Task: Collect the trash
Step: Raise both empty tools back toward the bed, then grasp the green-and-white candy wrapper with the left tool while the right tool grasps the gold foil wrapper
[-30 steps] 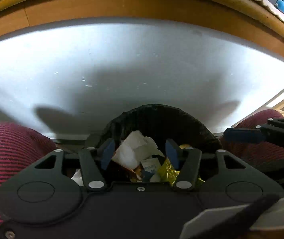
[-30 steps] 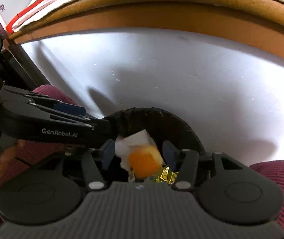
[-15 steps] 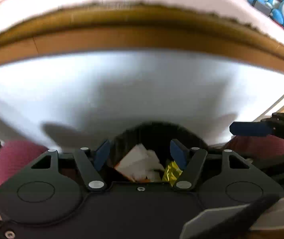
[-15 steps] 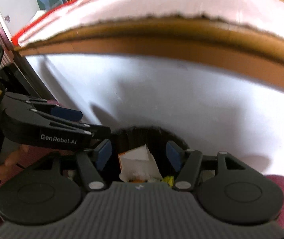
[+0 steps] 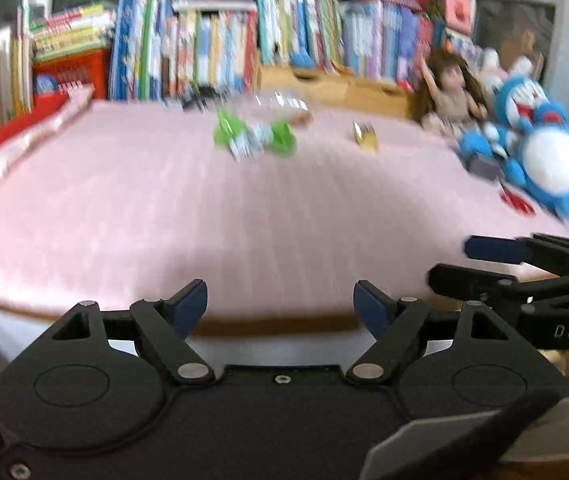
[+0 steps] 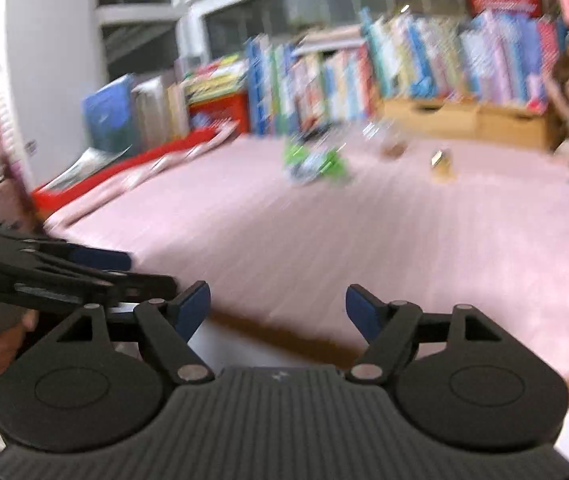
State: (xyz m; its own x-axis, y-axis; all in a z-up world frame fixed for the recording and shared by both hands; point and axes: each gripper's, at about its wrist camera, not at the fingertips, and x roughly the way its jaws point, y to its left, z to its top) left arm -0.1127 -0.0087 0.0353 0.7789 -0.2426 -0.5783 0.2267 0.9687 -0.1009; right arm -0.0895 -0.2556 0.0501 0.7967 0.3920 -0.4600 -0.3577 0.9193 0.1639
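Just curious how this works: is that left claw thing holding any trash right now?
No: the left gripper stands open with nothing between its blue fingertips, only the pink tabletop beyond them.

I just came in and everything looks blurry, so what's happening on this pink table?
A person holds a gripper in each hand, tidying up trash. The left gripper and right gripper are open and empty, near the front edge of the pink table. Ahead, a green wrapper, a small gold wrapper and clear plastic trash lie uncollected. Plush toys sit at the right.
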